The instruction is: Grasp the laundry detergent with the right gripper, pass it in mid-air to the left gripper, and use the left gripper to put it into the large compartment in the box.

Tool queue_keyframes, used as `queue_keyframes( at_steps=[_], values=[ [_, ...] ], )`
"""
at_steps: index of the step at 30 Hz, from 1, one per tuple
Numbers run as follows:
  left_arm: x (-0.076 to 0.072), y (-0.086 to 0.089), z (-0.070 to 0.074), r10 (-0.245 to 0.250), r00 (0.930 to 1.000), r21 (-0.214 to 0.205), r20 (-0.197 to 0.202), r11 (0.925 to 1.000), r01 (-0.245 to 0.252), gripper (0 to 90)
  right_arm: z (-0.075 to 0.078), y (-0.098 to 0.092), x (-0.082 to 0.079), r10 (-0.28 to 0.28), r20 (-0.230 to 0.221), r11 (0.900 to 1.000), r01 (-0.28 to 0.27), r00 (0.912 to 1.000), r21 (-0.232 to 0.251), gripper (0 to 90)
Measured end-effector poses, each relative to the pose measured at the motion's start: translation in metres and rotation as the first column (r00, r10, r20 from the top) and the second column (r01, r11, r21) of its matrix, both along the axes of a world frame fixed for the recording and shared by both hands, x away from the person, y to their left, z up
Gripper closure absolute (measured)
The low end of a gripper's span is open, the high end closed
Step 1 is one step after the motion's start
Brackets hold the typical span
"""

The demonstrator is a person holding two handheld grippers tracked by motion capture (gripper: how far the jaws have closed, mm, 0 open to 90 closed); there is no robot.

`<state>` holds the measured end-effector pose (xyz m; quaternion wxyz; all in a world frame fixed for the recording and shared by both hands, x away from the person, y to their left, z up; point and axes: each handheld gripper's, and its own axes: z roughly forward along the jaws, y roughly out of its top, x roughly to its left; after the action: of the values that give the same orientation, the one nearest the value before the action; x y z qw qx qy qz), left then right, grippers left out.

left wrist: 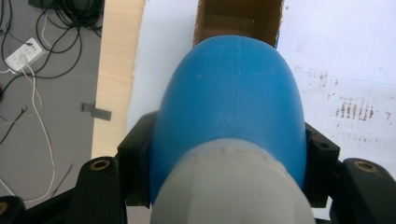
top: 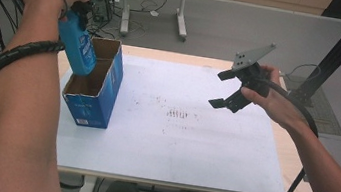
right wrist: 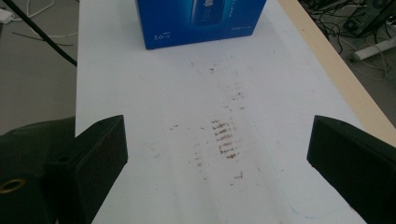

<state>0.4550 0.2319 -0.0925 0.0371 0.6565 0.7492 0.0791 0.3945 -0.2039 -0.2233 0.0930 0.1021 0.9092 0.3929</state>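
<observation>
Half done: left gripper (left wrist: 229, 186) clamps bottle (top: 78, 45), base dipping into box (top: 100, 98) below; release left. Right gripper (top: 232, 90) open, empty.

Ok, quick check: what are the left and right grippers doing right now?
Left gripper: jaws closed on the blue bottle, its bottom inside the open box.
Right gripper: jaws open, holding nothing, above the table.

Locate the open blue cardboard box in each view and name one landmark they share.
High view: open blue cardboard box stands at the table's left, brown inside showing.
Left gripper view: top centre, beyond the blue plastic bottle.
Right gripper view: top centre, printed face toward camera.
Shared landmark: brown scuff marks on the white sheet.
</observation>
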Motion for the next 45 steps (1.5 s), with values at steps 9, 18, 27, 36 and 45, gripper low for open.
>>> queue_keyframes(
  at_steps=[9, 18, 27, 36, 45],
  values=[
    [0.001, 0.002, -0.022, 0.005, 0.9999, -0.005, -0.011, 1.0, -0.006, 36.9, -0.001, 0.0, -0.001, -0.002, -0.002, 1.0, 0.002, 1.0, -0.003, 5.3],
    [0.002, 0.001, -0.039, -0.002, 1.0, -0.012, -0.008, 0.9999, 0.002, 36.9, -0.002, 0.002, 0.0, -0.001, -0.004, 1.0, 0.001, 1.0, -0.009, 5.3],
    [0.002, -0.003, -0.062, -0.026, 0.9995, -0.003, -0.016, 0.9997, 0.026, 36.9, -0.007, 0.002, -0.001, -0.001, -0.013, 0.9997, 0.0, 0.9999, -0.026, 5.4],
    [0.002, -0.004, -0.081, -0.04, 0.999, -0.015, -0.018, 0.9991, 0.04, 36.9, -0.007, 0.002, -0.001, 0.0, -0.008, 0.9994, 0.0, 1.0, -0.035, 5.4],
    [0.003, -0.004, -0.103, -0.046, 0.9988, -0.005, -0.014, 0.9989, 0.046, 36.9, -0.009, 0.0, -0.001, -0.008, -0.01, 0.9991, 0.008, 0.9999, -0.042, 5.4]
  ],
)
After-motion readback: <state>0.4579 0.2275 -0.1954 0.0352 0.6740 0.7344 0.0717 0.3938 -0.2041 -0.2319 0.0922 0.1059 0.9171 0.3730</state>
